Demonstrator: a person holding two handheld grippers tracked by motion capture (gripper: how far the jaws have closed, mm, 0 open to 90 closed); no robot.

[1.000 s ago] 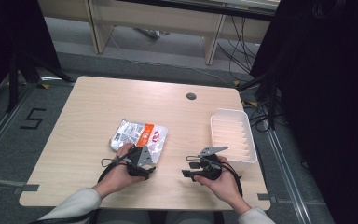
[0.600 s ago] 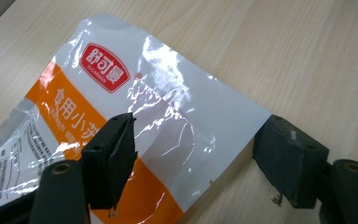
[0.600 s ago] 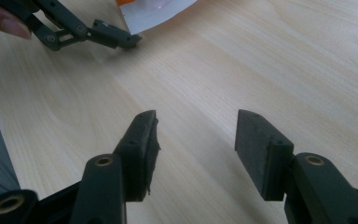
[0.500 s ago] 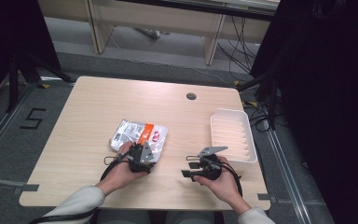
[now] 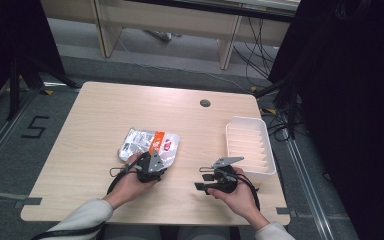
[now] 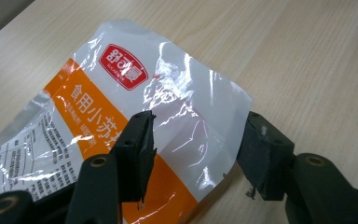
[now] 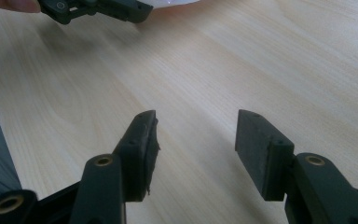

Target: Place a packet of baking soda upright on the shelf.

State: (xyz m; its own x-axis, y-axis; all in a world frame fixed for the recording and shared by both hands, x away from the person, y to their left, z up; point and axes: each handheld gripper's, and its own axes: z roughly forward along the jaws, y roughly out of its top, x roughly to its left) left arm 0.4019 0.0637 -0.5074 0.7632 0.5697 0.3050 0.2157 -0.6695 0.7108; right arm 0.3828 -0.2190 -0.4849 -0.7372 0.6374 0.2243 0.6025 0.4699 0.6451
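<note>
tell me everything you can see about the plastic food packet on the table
The packet is a flat, glossy, crinkled plastic pouch, white and clear with an orange band, a red logo patch and printed text. It lies flat on the wooden table, left of the white tray. The left claw is open, with the packet's near corner between its jaws; contact can't be confirmed.

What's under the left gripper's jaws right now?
The near corner of the plastic food packet lies between the open left gripper jaws, flat on the wooden table. The packet's contents are unreadable through the glare.
</note>
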